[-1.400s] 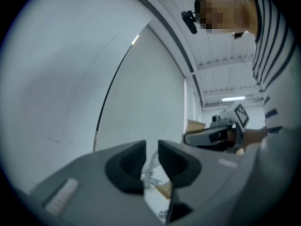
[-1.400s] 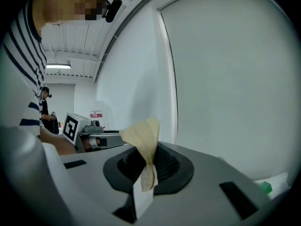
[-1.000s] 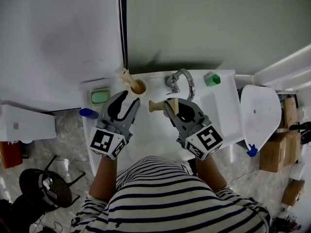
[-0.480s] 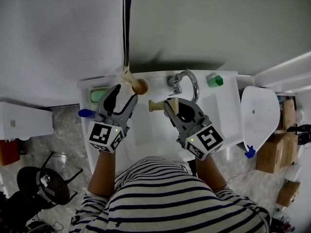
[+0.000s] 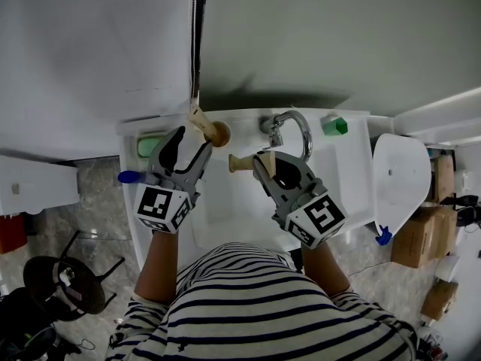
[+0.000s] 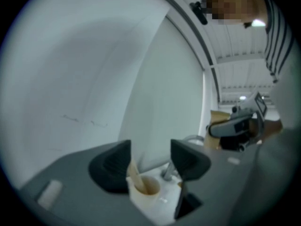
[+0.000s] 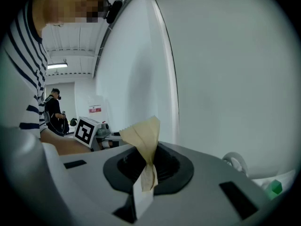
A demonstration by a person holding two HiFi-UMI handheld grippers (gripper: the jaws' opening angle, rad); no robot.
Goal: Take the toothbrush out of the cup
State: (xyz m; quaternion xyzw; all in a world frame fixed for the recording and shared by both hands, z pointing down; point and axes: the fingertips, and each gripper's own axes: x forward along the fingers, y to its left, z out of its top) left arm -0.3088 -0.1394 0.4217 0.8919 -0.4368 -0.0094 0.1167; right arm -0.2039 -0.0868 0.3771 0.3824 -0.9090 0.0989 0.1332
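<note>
Since the white, glossy sink [image 5: 229, 201] is the biggest thing below me, I start there: smooth, rounded, with a curved chrome tap [image 5: 291, 130] at the back. My left gripper [image 5: 193, 140] is at its back left corner. Its jaws have just been opening and stand wide apart, with the cup [image 6: 146, 197] just ahead of the gap and neither pad on it. My right gripper [image 7: 146, 168] is over the basin, its jaws clamped on a creased tan paper [image 7: 141, 135]; what it wraps, if anything, I cannot tell. The cup is round, white outside and brown within. The toothbrush [image 6: 132, 172] stands in it, a slim tan stick leaning on the rim. I judge it light, stiff and smooth, so likely to swivel or slip in a loose pinch. I would take the bare handle just above the rim and draw it out along its lean, since the cup looks light enough to tip or ride up with it.
</note>
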